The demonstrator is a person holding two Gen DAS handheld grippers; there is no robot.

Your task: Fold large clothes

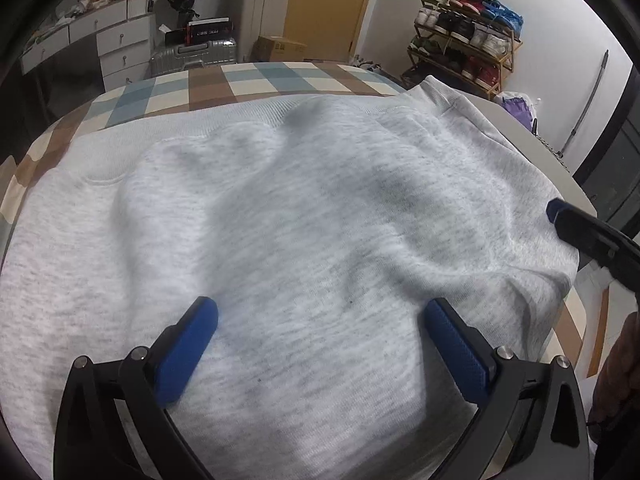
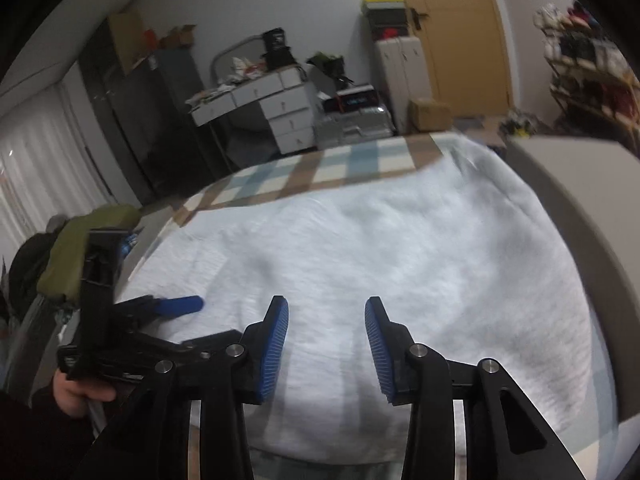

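A large light-grey sweatshirt (image 1: 304, 208) lay spread over a bed covered by a blue, brown and cream checked sheet (image 1: 256, 80), filling most of both wrist views; its ribbed hem ran along the far edge toward twelve o'clock, and soft wrinkles crossed its middle.

The left gripper (image 1: 320, 312) hung over the near part of the garment with its blue-padded fingers (image 1: 188, 352) spread as wide apart as they appeared able to go, nothing pinched between them, only grey fabric lying beneath the gap. In the right wrist view that same gripper showed at nine o'clock, one blue finger stretched out over the sweatshirt's edge, a hand (image 2: 76, 392) gripping its handle.

The right gripper (image 2: 326, 312) stood over the sweatshirt's near side with its fingers (image 2: 276, 348) partly open, a moderate gap between the ribbed pads and no cloth caught in them. From the left wrist view its dark tip entered at three o'clock, over the garment's right edge.

Beyond the bed, at twelve o'clock, stood a white chest of drawers (image 1: 120, 48), a silver suitcase (image 1: 192, 56) and a wooden door (image 1: 332, 8); a shoe rack (image 1: 464, 36) stood at two o'clock.
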